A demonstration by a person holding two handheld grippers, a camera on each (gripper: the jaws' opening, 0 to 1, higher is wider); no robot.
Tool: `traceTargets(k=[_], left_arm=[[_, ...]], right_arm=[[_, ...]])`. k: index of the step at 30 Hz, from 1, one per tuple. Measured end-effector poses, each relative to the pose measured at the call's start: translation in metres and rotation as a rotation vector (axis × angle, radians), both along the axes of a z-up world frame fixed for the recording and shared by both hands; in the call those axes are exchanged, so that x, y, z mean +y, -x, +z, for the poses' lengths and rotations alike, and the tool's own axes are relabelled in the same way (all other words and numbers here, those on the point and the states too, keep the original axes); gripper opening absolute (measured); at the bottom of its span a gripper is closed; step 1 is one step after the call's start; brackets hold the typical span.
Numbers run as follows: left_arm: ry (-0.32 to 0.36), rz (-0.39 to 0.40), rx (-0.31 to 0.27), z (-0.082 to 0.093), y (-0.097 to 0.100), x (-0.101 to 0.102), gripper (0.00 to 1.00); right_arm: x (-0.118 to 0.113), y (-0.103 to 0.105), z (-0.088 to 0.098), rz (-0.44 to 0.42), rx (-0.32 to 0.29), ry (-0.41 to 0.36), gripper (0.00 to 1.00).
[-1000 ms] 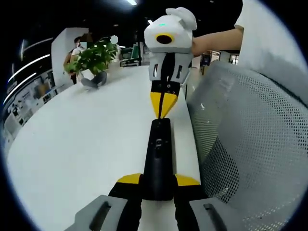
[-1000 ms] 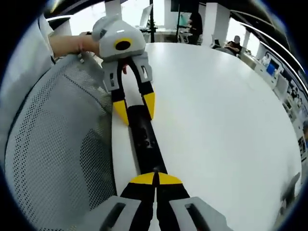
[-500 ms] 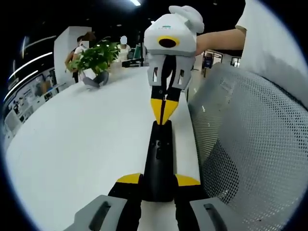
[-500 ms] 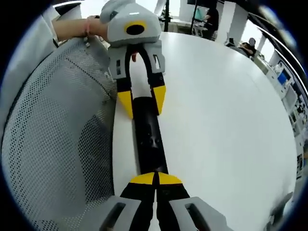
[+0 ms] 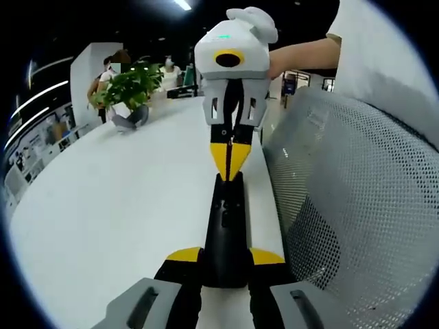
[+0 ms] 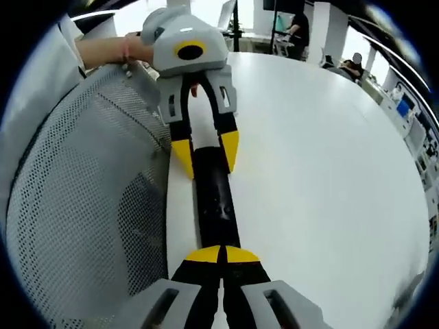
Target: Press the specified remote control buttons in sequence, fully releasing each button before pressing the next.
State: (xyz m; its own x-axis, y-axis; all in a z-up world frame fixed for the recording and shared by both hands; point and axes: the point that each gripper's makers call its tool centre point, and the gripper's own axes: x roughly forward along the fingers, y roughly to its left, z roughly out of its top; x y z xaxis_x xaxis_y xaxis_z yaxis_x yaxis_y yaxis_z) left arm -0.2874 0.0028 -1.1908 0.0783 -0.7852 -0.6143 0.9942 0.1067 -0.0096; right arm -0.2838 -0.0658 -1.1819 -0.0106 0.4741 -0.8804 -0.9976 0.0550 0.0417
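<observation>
I hold a long, slim black plastic remote control (image 5: 225, 226) flat on the white table (image 5: 116, 205), close to the table's edge and just beside the grey mesh back of an office chair (image 5: 350, 199).

My left gripper (image 5: 225, 257) has its yellow-tipped jaws spread to either side of the near end of the remote, one tip on each flank, gripping it by its sides. In the right gripper view the same gripper (image 6: 204, 152) comes in from the far end, its white and grey body held by a hand (image 6: 140, 49), and its two yellow tips bracket the remote (image 6: 216, 202).

My right gripper (image 6: 222, 255) has its jaws closed together, the two yellow tips meeting in a single point that rests on top of the remote's other end. In the left gripper view that gripper (image 5: 231, 159) points down at the far end of the remote, its tips pinched shut and touching the black top face. Small buttons show as faint marks along the middle of the remote; I cannot tell which one, if any, lies under the tips.

Farther along the table stands a leafy green potted plant (image 5: 129, 86) in a grey pot, well apart from the remote.
</observation>
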Motion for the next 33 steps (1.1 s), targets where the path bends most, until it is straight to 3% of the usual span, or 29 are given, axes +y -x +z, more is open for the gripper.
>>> traceTargets(k=[9, 12, 15, 18, 21, 23, 24, 26, 30, 33], left_arm=[[0.005, 0.002, 0.003, 0.000, 0.000, 0.001, 0.24], [0.003, 0.000, 0.003, 0.000, 0.000, 0.001, 0.24], [-0.003, -0.009, -0.004, 0.000, 0.000, 0.001, 0.24], [-0.002, -0.006, -0.001, 0.000, 0.000, 0.001, 0.24], [0.001, -0.001, 0.002, 0.000, 0.000, 0.001, 0.24], [0.002, 0.000, 0.003, 0.000, 0.000, 0.001, 0.24], [0.002, 0.000, 0.004, 0.000, 0.000, 0.001, 0.24], [0.002, -0.003, 0.004, 0.000, 0.000, 0.000, 0.24], [0.003, -0.006, 0.005, 0.000, 0.001, -0.001, 0.24], [0.004, -0.005, 0.005, 0.000, 0.000, -0.001, 0.24]], right_arm=[[0.002, 0.003, -0.001, 0.014, -0.023, 0.007, 0.00], [0.004, 0.002, -0.002, 0.012, -0.028, 0.050, 0.00], [0.004, 0.003, -0.003, 0.069, -0.065, 0.090, 0.00], [0.002, 0.001, -0.002, 0.034, -0.063, 0.057, 0.00], [0.002, 0.001, 0.001, -0.059, -0.008, -0.037, 0.00], [0.001, 0.000, 0.002, -0.097, 0.017, -0.051, 0.00], [0.002, -0.003, 0.003, -0.111, 0.003, -0.061, 0.00], [0.006, -0.003, 0.007, -0.091, -0.013, -0.083, 0.04], [0.005, 0.004, -0.003, -0.026, 0.006, -0.025, 0.08], [0.006, 0.003, 0.001, -0.015, 0.005, -0.036, 0.08]])
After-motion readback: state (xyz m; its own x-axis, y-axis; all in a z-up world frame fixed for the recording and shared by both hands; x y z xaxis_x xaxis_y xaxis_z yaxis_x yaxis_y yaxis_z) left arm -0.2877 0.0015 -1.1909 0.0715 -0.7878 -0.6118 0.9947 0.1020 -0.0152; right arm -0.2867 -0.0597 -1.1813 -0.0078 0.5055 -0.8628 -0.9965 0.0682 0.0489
